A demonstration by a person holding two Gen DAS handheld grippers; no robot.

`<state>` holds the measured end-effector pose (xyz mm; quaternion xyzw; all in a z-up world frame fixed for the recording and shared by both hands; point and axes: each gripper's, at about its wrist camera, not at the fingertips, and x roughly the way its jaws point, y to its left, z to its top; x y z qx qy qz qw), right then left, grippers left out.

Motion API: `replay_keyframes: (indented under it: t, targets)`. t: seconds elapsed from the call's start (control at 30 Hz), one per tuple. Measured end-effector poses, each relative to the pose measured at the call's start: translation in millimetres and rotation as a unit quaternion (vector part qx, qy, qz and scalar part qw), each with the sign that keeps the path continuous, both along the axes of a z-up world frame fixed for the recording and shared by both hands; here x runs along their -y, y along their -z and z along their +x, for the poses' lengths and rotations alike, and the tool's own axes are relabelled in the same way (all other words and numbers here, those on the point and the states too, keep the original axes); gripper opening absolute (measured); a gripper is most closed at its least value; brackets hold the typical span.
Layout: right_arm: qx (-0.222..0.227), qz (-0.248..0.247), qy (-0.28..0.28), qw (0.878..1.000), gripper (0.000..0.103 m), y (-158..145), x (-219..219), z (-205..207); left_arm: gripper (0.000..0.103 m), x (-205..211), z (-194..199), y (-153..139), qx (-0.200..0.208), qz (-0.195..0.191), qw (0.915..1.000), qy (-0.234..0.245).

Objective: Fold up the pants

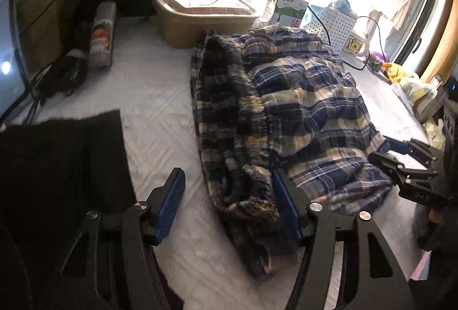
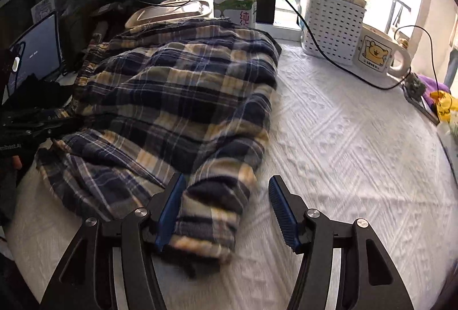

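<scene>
Blue, yellow and white plaid pants [image 1: 300, 98] lie bunched on a white quilted surface [image 1: 160, 98]. In the left wrist view my left gripper [image 1: 229, 195] is open, and the gathered waistband [image 1: 252, 190] lies between its fingers, close to the right pad. My right gripper [image 1: 383, 152] shows at the pants' right edge. In the right wrist view my right gripper [image 2: 226, 204] is open over a folded leg end of the pants [image 2: 211, 212]. The cloth touches the left pad and stands apart from the right one. My left gripper [image 2: 43, 124] is dark at the left edge.
Along the window stand a lidded tan basket [image 1: 200, 15], a milk carton [image 2: 234, 7], a white perforated basket [image 2: 332, 24] and a bear mug [image 2: 375, 55], with cables across them. A black cloth [image 1: 63, 155] lies left of the pants, a screen [image 2: 37, 52] beyond.
</scene>
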<state>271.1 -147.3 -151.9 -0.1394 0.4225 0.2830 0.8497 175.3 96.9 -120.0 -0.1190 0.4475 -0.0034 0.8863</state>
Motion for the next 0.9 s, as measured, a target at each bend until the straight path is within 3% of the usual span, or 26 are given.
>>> replay_keyframes:
  t: [0.23,0.4,0.67,0.9]
  targets:
    - [-0.015,0.009,0.009,1.000,0.067,-9,18,-11,0.068,-5,-10,-34,0.026,0.029,0.9992,-0.002]
    - [0.007,0.021,0.012,1.000,0.069,-29,27,-7,0.070,-17,11,-52,0.052,0.027,0.9983,0.001]
    - [0.032,0.040,0.019,0.999,0.069,-48,21,35,0.070,-13,82,-37,0.051,0.004,0.9975,0.048]
    - [0.009,0.063,0.022,0.998,0.069,-40,8,86,0.070,-22,127,-13,0.018,0.004,0.9988,0.046]
